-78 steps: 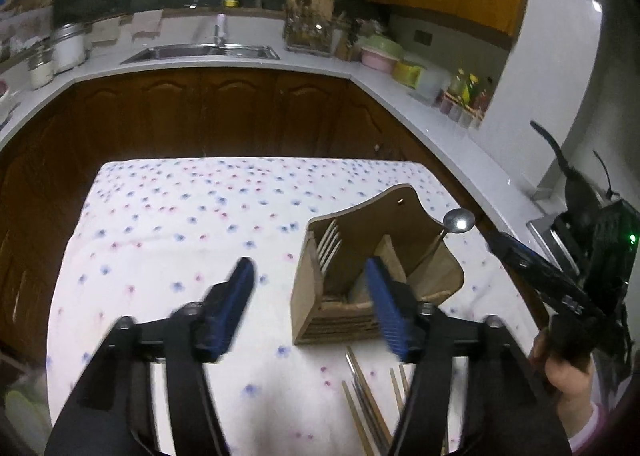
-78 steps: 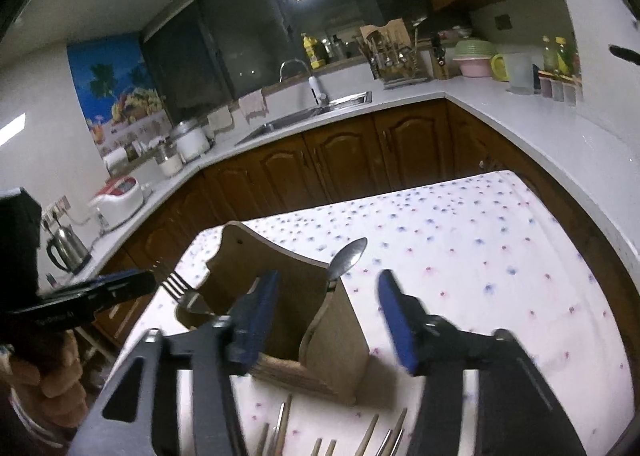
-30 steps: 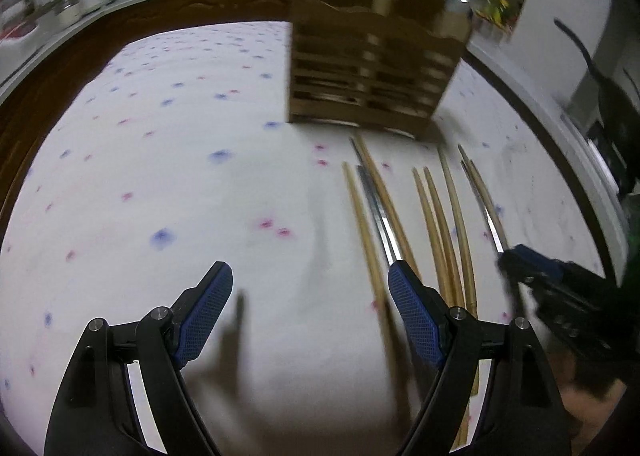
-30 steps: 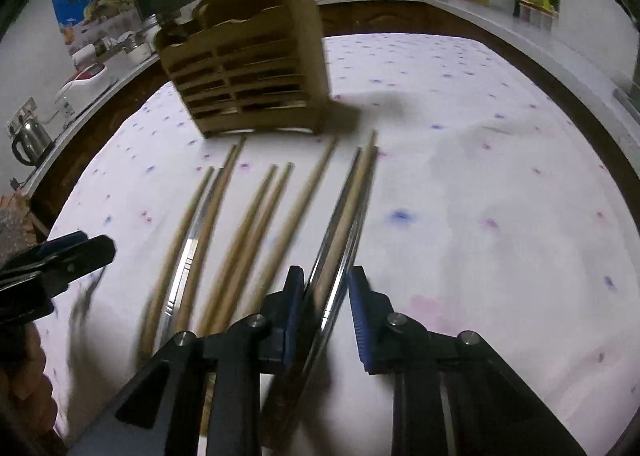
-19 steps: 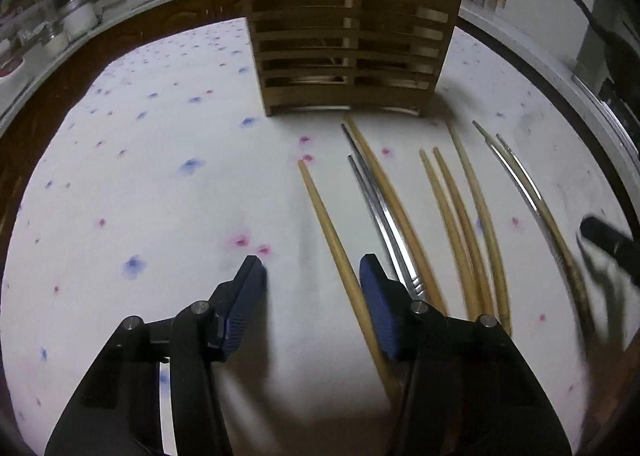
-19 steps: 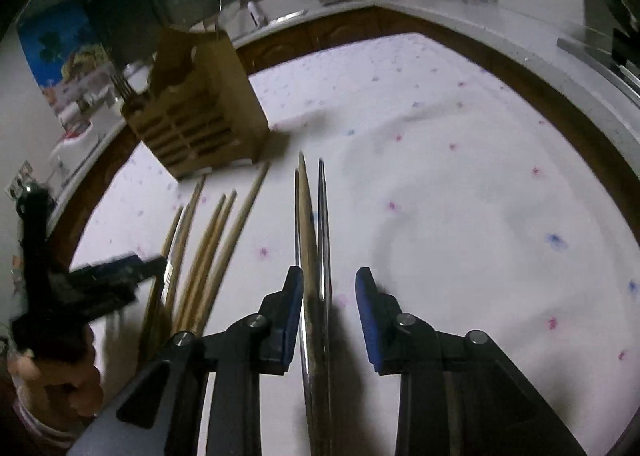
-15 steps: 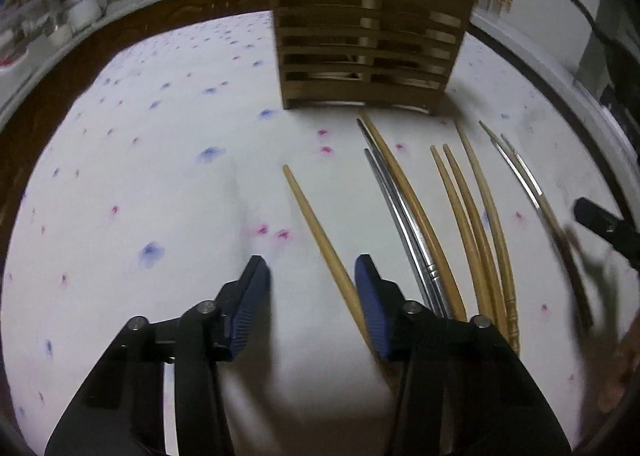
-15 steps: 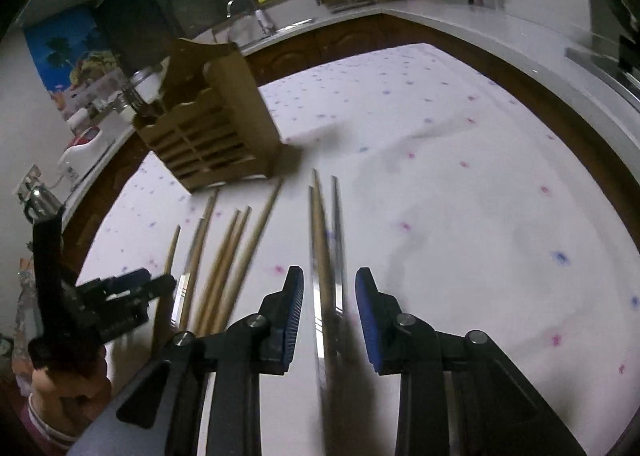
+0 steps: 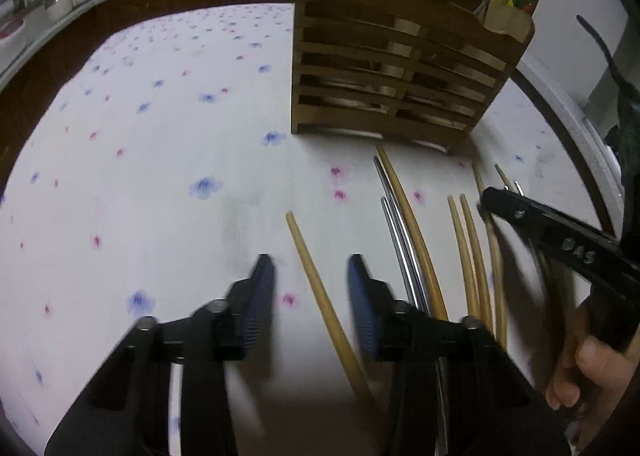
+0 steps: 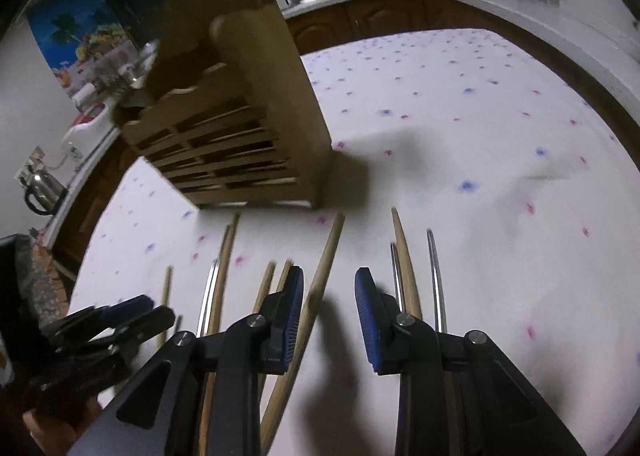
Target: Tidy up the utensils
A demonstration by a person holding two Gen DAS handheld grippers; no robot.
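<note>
A slatted wooden utensil holder (image 9: pixel 400 67) (image 10: pixel 236 135) stands on the flowered tablecloth (image 9: pixel 160 143). Several wooden and metal chopsticks lie loose in front of it. My left gripper (image 9: pixel 310 288) is open low over the cloth, with one wooden chopstick (image 9: pixel 320 288) lying between its fingers. My right gripper (image 10: pixel 328 312) is open over another wooden chopstick (image 10: pixel 320 280); a wooden chopstick (image 10: pixel 406 268) and metal ones (image 10: pixel 436 276) lie just to its right. The right gripper (image 9: pixel 560 240) also shows at the right of the left wrist view.
Kitchen counters (image 10: pixel 500 3) with a sink, dish rack and jars ring the table. A kettle (image 10: pixel 40 187) and rice cooker stand at the far left. The cloth stretches bare to the left (image 9: pixel 100 195) and right (image 10: pixel 520 175) of the chopsticks.
The right gripper has let go of the chopsticks it held and shifted left over another wooden one, with its jaws wider. The left gripper has moved closer to the holder, around a single chopstick.
</note>
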